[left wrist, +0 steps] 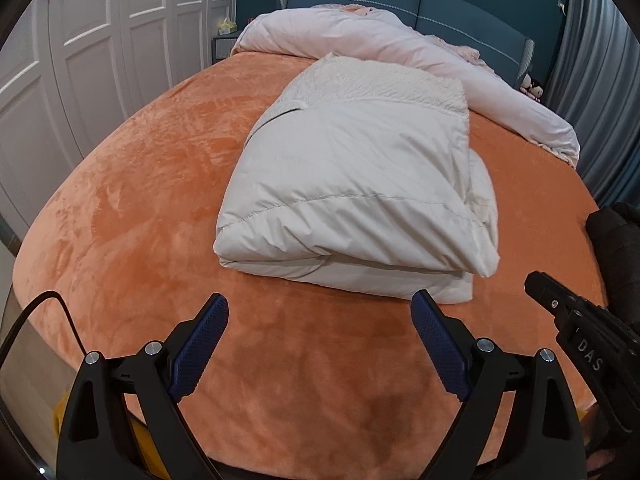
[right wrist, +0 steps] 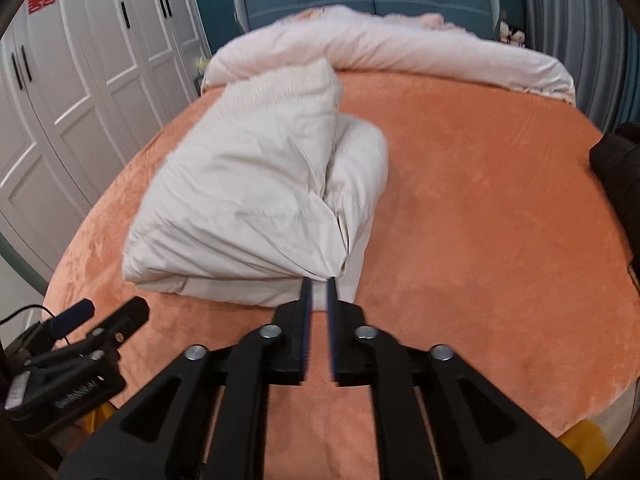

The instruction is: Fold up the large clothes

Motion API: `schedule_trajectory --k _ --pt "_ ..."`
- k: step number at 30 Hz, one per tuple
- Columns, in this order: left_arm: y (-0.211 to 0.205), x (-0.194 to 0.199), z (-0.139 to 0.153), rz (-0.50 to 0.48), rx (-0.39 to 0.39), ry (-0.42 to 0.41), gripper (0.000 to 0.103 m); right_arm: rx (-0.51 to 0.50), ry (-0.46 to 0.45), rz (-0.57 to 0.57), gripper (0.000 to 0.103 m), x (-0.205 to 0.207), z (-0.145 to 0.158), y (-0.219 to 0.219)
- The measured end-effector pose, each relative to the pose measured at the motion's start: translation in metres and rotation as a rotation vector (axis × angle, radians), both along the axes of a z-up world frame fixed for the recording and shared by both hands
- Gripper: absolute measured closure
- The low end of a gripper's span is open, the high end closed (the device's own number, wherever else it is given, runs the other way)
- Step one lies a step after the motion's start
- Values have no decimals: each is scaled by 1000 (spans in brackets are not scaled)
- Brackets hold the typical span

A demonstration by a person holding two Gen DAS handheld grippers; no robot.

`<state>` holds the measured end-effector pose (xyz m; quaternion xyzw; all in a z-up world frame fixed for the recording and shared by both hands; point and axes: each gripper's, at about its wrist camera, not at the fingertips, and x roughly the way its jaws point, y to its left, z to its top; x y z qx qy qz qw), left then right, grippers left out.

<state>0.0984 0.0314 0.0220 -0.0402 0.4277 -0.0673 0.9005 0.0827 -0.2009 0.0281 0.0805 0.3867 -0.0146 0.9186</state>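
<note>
Nearest the lens: blue-padded left gripper [left wrist: 320,322], spread wide, empty, poised above bare orange bedsheet [left wrist: 132,184] just short of the near edge of the folded cream coat [left wrist: 352,184]. Touching nothing. Seen also at lower left of the right wrist view.

Coat folded into a thick bundle, lying mid-bed, slightly left, fleecy collar end pointing far toward the heaped pale pink duvet [left wrist: 380,40] by the blue headboard.

Right gripper [right wrist: 319,280] nearly closed, narrow slit between its pads, tips at the near right corner of the coat, where a pinched peak of fabric meets them. Probably gripping that corner; motion blur makes contact hard to confirm.

Risks from here: puffy, slippery shell likely to spring open if that corner gets tugged or released abruptly; a thin pinch catching only the top layer would drag it off the layers beneath and skew the fold; pulling toward the near edge could slide the whole bundle across the plush sheet.
</note>
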Motion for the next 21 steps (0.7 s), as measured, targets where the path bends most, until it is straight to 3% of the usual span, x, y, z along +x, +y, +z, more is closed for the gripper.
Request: schedule_trajectory --k 2,10,21 --pt "-3 -9 4 0 2 -11 13 -7 -24 2 79 -6 6 5" --pt "-16 -46 7 -11 45 -61 12 -72 -58 -5 76 -47 6 16" --pt "-18 -69 2 11 108 -90 12 -101 -40 -40 51 -86 -11 16"
